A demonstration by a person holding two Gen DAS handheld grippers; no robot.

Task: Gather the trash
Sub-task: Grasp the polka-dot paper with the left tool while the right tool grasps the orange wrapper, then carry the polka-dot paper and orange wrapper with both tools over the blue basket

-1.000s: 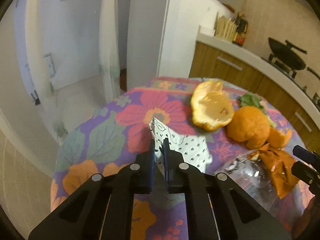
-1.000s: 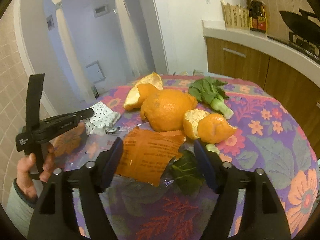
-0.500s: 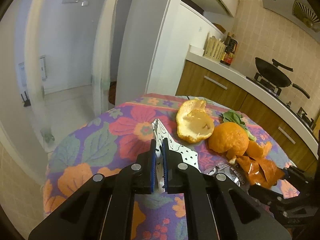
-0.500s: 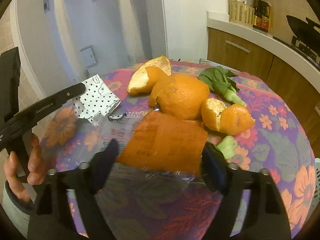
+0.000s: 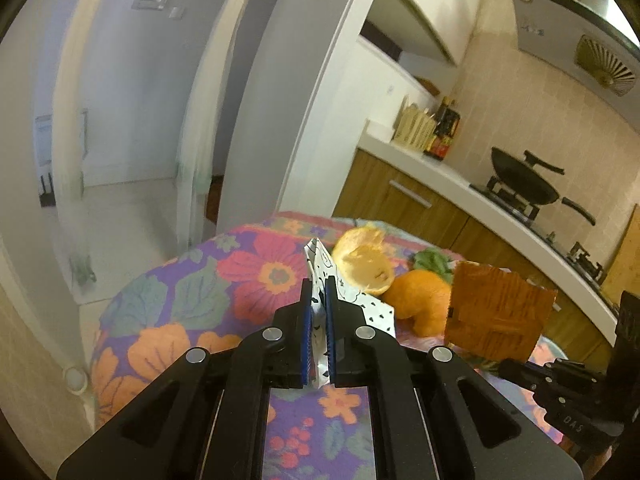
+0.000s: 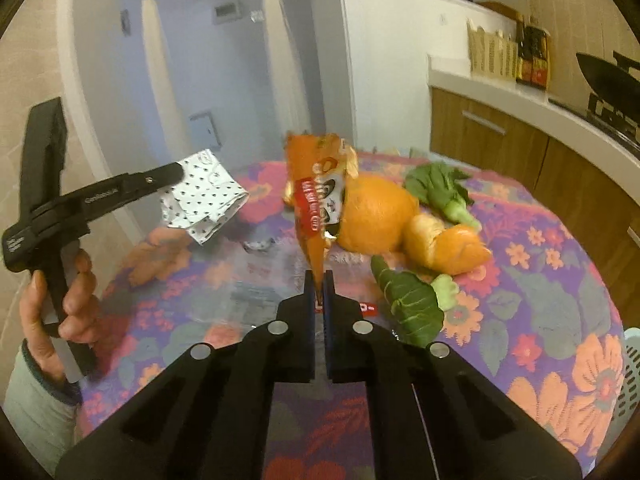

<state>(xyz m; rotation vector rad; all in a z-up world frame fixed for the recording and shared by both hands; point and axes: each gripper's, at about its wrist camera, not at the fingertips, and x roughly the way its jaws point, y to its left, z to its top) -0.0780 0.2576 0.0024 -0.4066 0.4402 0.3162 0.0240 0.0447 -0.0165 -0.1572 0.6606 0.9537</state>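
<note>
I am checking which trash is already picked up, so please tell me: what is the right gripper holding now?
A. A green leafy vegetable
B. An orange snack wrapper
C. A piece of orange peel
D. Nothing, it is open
B. In the right wrist view the right gripper is shut on the lower edge of the orange snack wrapper, which stands up above the floral tablecloth; the peel and greens lie untouched.

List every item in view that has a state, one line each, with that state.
left hand-held gripper: shut on spotted paper, lifted.
right hand-held gripper: just closed on orange wrapper, held upright.
orange peels: lying on table.
greens: lying on table.
</note>
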